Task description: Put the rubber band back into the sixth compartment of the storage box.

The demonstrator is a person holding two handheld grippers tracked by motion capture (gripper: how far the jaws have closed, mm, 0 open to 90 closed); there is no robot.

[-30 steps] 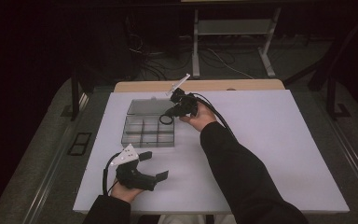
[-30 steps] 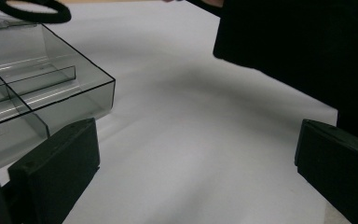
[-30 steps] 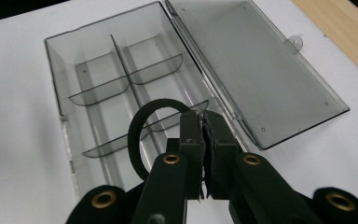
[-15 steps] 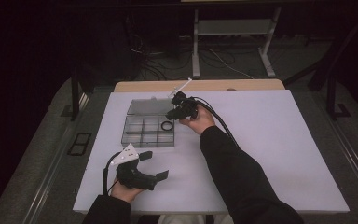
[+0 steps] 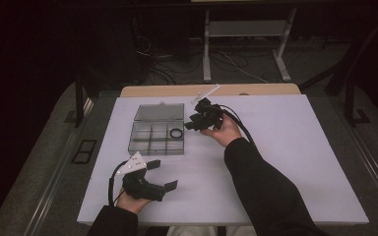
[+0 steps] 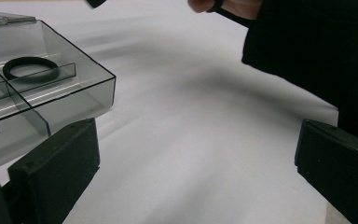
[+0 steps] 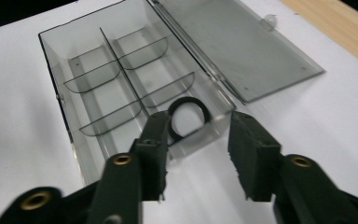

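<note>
A clear plastic compartment box (image 5: 150, 145) lies on the white table with its lid (image 5: 159, 112) folded back. A black ring (image 5: 175, 133) lies flat in the box's far right compartment. My right gripper (image 5: 189, 123) hovers just right of that compartment. Its jaws have just been opening and stand apart with nothing between them. In the right gripper view the ring (image 7: 188, 116) rests in the box (image 7: 58, 100) just beyond the gripper (image 7: 193, 140). My left gripper (image 5: 163, 174) rests open near the front left, empty. In the left gripper view the ring (image 6: 30, 68) sits in the box (image 6: 79, 86).
The white table (image 5: 295, 162) has a wooden strip (image 5: 256, 90) along its far edge. My right forearm in a dark sleeve (image 5: 261, 187) crosses the middle of the table. Dark floor with cables and a stand's legs lies beyond.
The right gripper has drawn back to the right from above the box, and its jaws have parted. The black ring now lies in the compartment. The left gripper has kept still.
</note>
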